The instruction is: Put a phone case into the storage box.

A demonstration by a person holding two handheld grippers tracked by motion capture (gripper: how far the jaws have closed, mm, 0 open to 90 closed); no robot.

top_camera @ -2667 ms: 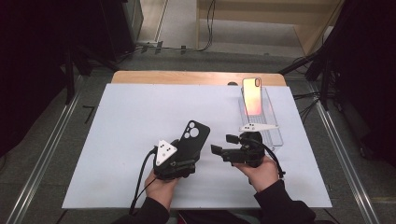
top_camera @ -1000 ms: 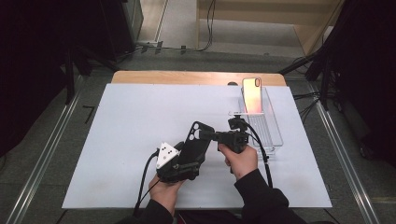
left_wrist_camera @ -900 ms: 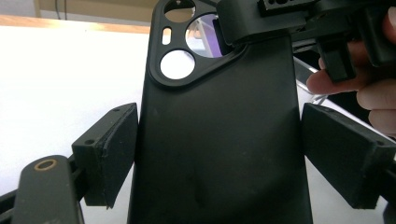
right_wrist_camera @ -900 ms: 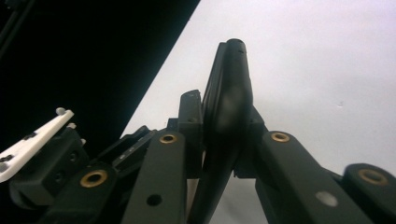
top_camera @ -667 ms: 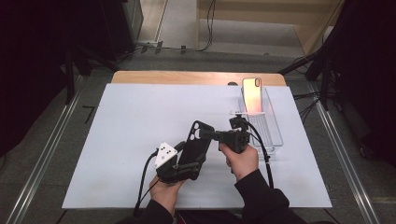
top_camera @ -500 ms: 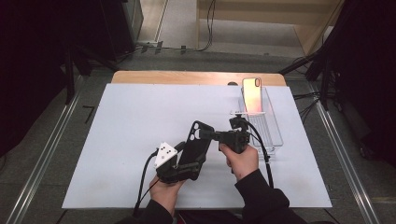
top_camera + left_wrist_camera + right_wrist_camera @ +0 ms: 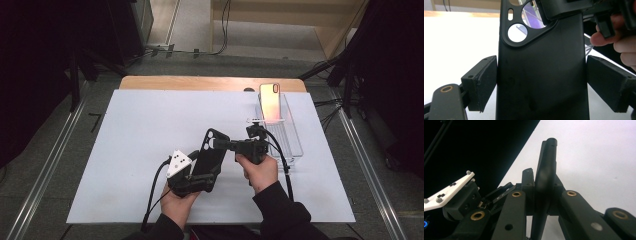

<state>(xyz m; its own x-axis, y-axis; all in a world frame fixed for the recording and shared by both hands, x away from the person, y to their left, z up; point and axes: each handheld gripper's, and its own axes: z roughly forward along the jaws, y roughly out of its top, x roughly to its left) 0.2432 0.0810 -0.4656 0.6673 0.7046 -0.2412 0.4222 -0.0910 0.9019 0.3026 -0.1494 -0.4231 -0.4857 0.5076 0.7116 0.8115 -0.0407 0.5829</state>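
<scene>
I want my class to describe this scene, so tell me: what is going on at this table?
A person holds a gripper in each hand, both clamped on one black plastic phone case raised above the white table. The left gripper grips its two long sides at the lower end; the right gripper pinches the upper edge by the camera cut-out. A phone leans in a clear plastic bin beyond.
</scene>
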